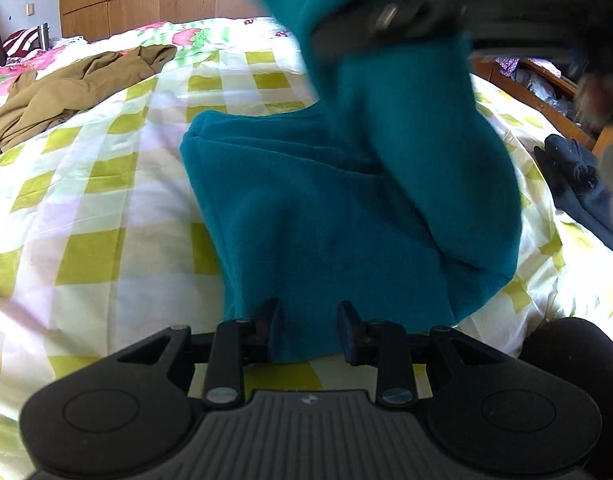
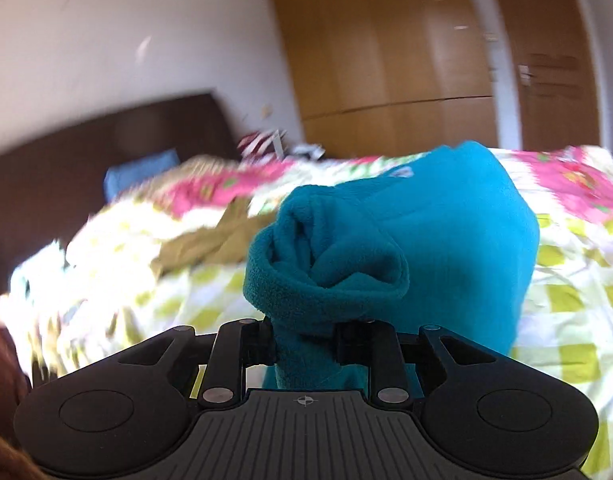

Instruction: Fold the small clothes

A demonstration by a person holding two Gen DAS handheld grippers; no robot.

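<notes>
Left wrist view: your left gripper (image 1: 309, 330) sits low over the bed (image 1: 106, 216), jaws apart w/ the near hem of the teal fleece (image 1: 306, 208) lying between them. Pads look just beside the cloth, not clearly squeezing, so I can't tell if you've got it pinned. Fleece lies mid-bed, its far part lifted up toward the top of frame, where the right gripper (image 1: 370, 24) shows blurred, carrying it. Probably you're anchoring the near end so the lifted end can fold over. A tan garment (image 1: 66, 92) lies by the bed's far left edge, a dark one (image 1: 578, 184) at the right edge.

Right wrist view: right gripper (image 2: 306, 344) is clamped on a bunched cuff-like end of the fleece (image 2: 386, 248), held up off the bed (image 2: 566, 300). Background's smeared, so you're likely mid-swing. Wardrobe (image 2: 386, 60) behind.
</notes>
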